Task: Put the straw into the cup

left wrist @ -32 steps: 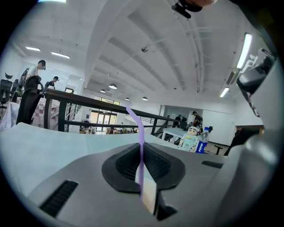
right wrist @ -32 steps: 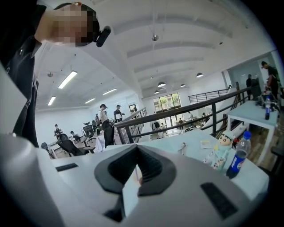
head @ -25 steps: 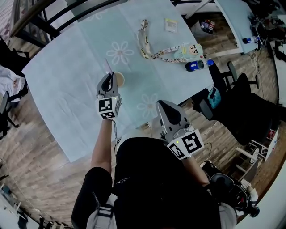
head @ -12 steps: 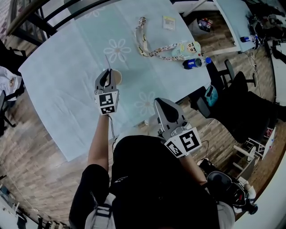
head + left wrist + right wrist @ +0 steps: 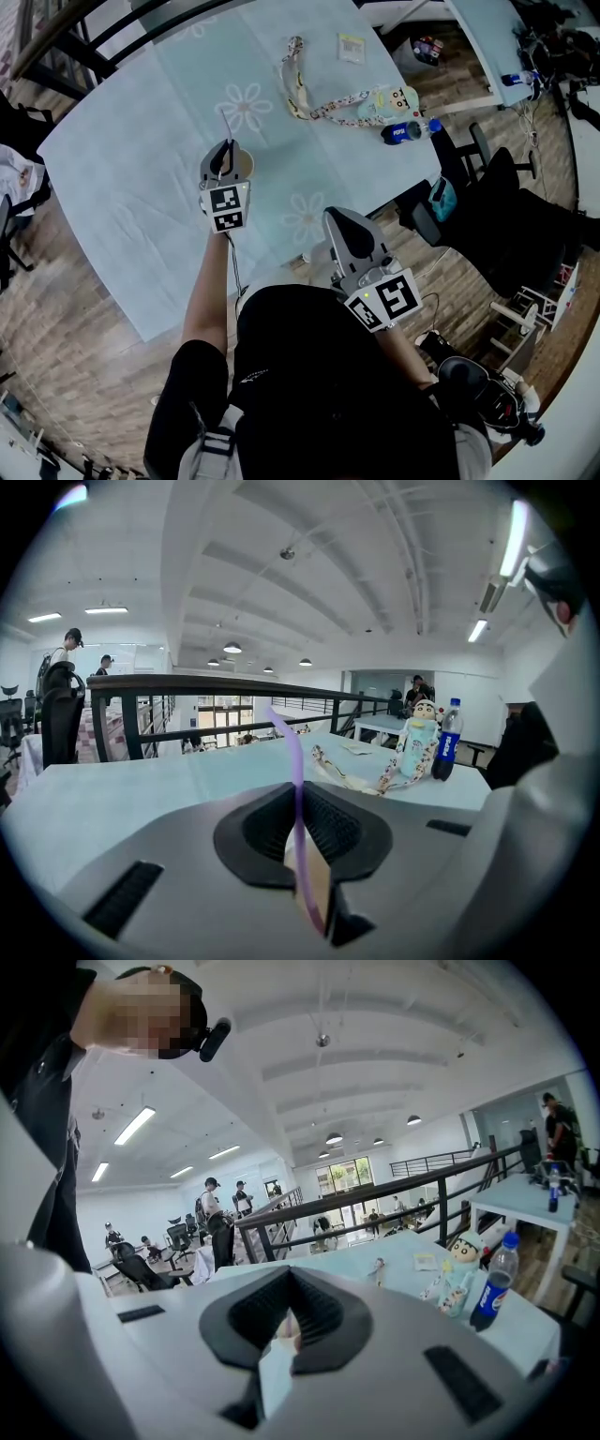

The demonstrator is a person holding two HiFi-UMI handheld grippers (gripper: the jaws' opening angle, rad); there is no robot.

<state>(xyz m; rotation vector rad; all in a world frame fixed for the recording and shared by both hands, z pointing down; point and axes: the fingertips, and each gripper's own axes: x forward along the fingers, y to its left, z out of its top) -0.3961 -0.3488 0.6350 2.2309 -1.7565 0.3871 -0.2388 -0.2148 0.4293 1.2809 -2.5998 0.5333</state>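
The left claw [image 5: 300,803] is closed on a pale purple straw [image 5: 292,761], pinching it low down so that most of it stands up above the pads, bent slightly at the top. In the head view this claw hangs right over a tan paper cup [image 5: 246,166] on the counter [image 5: 141,169], covering most of the cup; whether the straw's lower end is inside the cup cannot be told. The right claw [image 5: 284,1321] is held near the counter's close edge, well apart from the cup, its jaws together on nothing. A patterned lanyard [image 5: 298,89], a cartoon figure [image 5: 389,98] and a Pepsi bottle [image 5: 405,131] lie farther off.
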